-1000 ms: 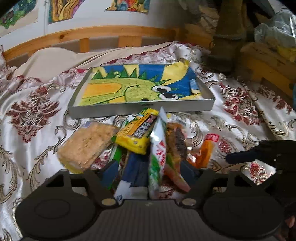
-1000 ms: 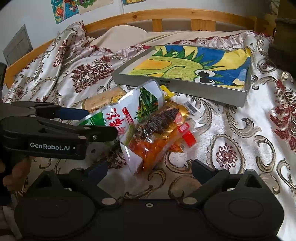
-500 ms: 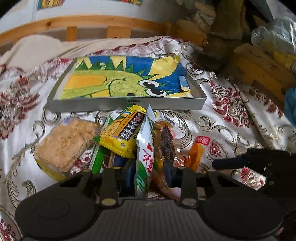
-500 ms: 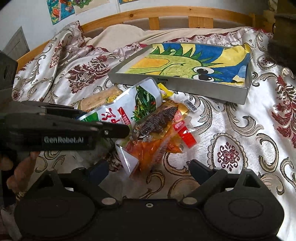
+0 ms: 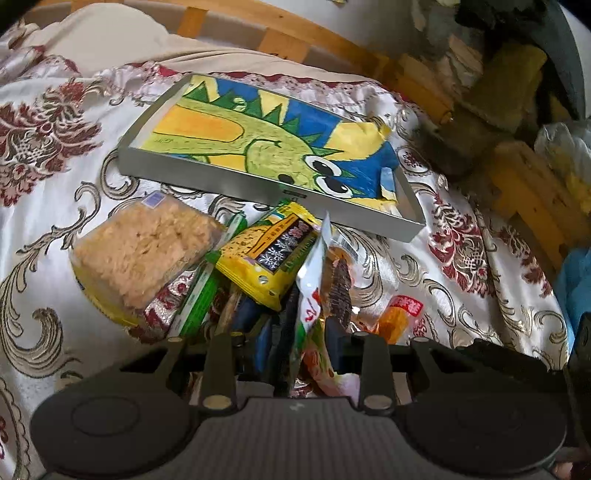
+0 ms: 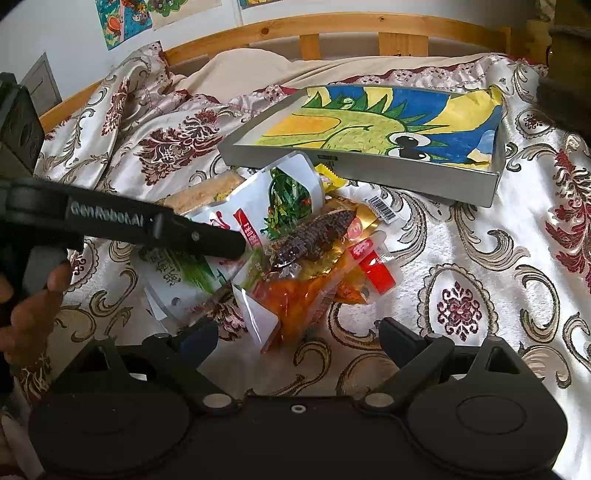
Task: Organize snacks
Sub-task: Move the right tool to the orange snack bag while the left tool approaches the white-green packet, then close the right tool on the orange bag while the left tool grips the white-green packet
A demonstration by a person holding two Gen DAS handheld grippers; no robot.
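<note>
This is a bedroom in a home. The scene sits on a bed (image 6: 461,258) spread with a shiny cream cover woven with dark red flowers and gold scrolls, rumpled toward the back. A pale wooden bed rail (image 6: 332,27) with short upright slats runs along the far edge, against a white wall (image 6: 55,33). Bright hand-coloured drawings (image 6: 123,20) are stuck to that wall, and a similar crayon picture of a green spiky creature lines a shallow grey tray (image 6: 362,164) lying on the cover. Beside the bed, in the left wrist view, a heap of household clutter (image 5: 517,92) rises: wooden pieces, yellowish pads and plastic bags.
</note>
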